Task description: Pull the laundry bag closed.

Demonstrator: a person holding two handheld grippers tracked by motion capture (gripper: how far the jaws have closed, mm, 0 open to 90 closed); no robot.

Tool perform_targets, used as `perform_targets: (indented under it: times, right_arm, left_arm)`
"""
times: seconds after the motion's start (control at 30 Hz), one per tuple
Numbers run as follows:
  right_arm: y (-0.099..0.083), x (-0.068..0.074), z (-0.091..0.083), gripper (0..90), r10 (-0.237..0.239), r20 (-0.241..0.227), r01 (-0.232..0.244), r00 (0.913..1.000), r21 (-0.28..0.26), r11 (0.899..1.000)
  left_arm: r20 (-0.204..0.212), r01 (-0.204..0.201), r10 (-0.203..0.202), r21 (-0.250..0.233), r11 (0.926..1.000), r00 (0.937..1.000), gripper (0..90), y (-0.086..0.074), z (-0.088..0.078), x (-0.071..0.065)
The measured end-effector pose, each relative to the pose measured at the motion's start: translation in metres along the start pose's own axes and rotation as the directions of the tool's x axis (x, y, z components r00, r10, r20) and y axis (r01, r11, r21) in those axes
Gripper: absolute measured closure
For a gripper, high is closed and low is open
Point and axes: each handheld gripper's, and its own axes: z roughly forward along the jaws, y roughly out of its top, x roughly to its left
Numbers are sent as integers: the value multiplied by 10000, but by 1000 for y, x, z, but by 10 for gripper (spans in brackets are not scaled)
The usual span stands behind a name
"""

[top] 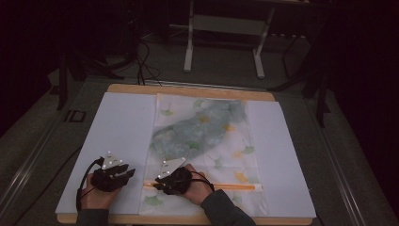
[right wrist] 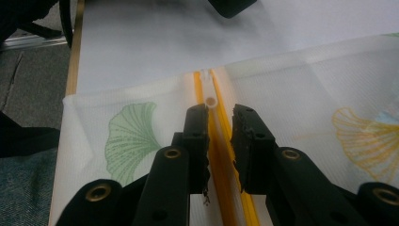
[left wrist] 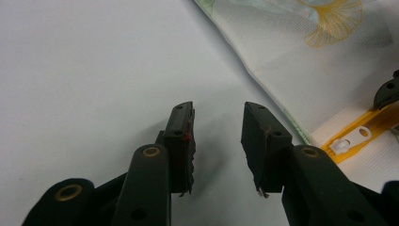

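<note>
A mesh pouch printed with ginkgo leaves lies flat in the middle of the high view, on a white sheet that covers a wooden worktop. Something bluish-green shows through the mesh in the pouch's upper half. An orange zipper runs across the pouch near the lower edge of the frame.

The right tool sits at the lower centre of the high view, over the left end of the zipper, with the person's hand behind it. In the right gripper view its two black jaws straddle the orange zipper with a narrow gap between them, and the white pull tab stands up in that gap at the jaw tips, close against the left-hand jaw. Whether the pads actually press on the tab cannot be told. A green ginkgo leaf print lies to the left of the jaws.

The left tool rests at the lower left of the high view, on the bare white sheet just beside the pouch's left edge. In the left gripper view its jaws stand apart with nothing between them, over the white sheet. At the right of that frame lie the pouch's edge and the zipper end with the white pull tab.
</note>
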Motion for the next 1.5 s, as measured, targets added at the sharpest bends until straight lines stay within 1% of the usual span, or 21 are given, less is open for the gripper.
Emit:
perform_targets:
  times: [0.4,0.7,0.9,0.97,1.03,1.2,1.33,1.5]
  right_arm:
    - [5,0,10,749,10,-210,-10,9998,24,10000]
    - [9,-1,17,747,-20,-342,26,9994,165,9999]
    - [12,-3,20,767,-11,-417,17,9991,144,9999]
    - [12,-3,22,770,55,-417,-50,9991,120,9999]
    - [13,-3,23,778,13,-436,-8,9990,123,9999]
    - [14,-4,24,820,53,-441,-48,9990,113,9999]
    - [15,-3,24,833,-36,-398,44,9992,197,9998]
    - [17,-4,21,838,-159,-357,165,9992,143,9998]
  left_arm:
    - [-21,-11,11,27,10000,10000,640,0,0,0]
    - [-4,-26,26,35,10000,10000,638,-1,0,0]
    - [6,-11,11,57,10000,10000,637,-1,0,0]
    - [28,-39,39,76,10000,10000,637,-1,0,0]
    - [45,-46,46,85,10000,10000,637,-1,0,0]
    - [60,-41,41,80,10000,10000,639,-1,0,0]
    - [103,-45,44,162,9999,9999,641,-1,0,-1]
    - [159,-44,42,150,9999,9999,641,-1,-2,-2]
